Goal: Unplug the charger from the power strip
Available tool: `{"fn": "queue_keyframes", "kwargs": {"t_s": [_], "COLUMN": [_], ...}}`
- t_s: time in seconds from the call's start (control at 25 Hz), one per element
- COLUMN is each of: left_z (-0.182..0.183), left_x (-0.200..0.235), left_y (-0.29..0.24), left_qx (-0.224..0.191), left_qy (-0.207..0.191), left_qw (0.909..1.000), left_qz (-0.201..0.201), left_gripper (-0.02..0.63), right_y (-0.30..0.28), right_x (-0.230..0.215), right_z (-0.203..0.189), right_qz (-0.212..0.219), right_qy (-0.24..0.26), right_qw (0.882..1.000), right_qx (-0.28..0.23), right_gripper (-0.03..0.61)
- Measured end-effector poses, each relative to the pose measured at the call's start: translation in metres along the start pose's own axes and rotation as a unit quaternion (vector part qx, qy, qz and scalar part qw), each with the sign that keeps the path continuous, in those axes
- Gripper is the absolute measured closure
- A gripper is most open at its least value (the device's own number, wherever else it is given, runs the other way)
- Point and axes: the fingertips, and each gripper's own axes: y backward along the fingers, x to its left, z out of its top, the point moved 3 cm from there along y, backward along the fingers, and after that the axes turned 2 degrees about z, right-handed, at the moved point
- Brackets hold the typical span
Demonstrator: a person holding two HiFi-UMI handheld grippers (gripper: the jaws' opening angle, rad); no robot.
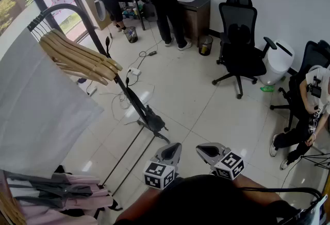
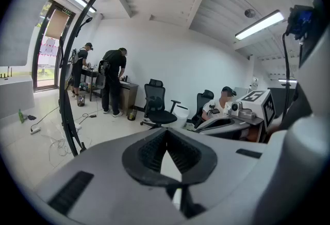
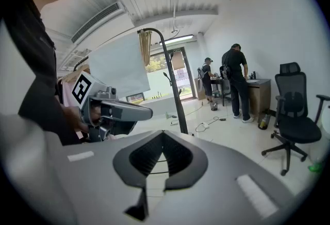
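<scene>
Both your claws sit low and close to your body, side by side. Your left claw (image 1: 170, 153) is clenched, tips together with nothing between them, and your right claw (image 1: 209, 151) is clenched and empty too. The white power strip (image 1: 134, 71) lies out on the pale tiled floor (image 1: 206, 110), thin cables trailing from it, just beyond the black curved clothes rack (image 1: 131, 96) and well apart from both claws. Any charger on it is too small to make out.
</scene>
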Motion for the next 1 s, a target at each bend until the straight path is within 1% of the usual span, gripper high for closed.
{"fn": "queue_keyframes", "kwargs": {"t_s": [0.4,0.64,0.84,1.0], "left_z": [-0.001,0.001,-0.001,-0.002], "left_x": [0.005,0.011,0.008,-0.005], "left_y": [0.003,0.004,0.007,0.010], "left_qx": [-0.002,-0.003,0.004,0.021], "left_qy": [0.001,-0.004,-0.016,-0.033], "left_qw": [1.0000,0.9996,0.9978,0.9924], "left_qz": [-0.010,-0.029,-0.065,-0.117], "left_gripper": [0.607,0.607,0.607,0.607], "right_y": [-0.003,-0.005,-0.001,0.015], "right_x": [0.004,0.004,0.016,0.033], "right_z": [0.000,0.000,-0.001,-0.001], "right_qz": [-0.013,-0.039,-0.074,-0.124], "right_qy": [0.001,-0.003,-0.012,-0.031], "right_qw": [1.000,0.999,0.997,0.992], "right_qx": [0.001,-0.002,-0.008,-0.024], "right_gripper": [0.577,0.577,0.577,0.577]}}
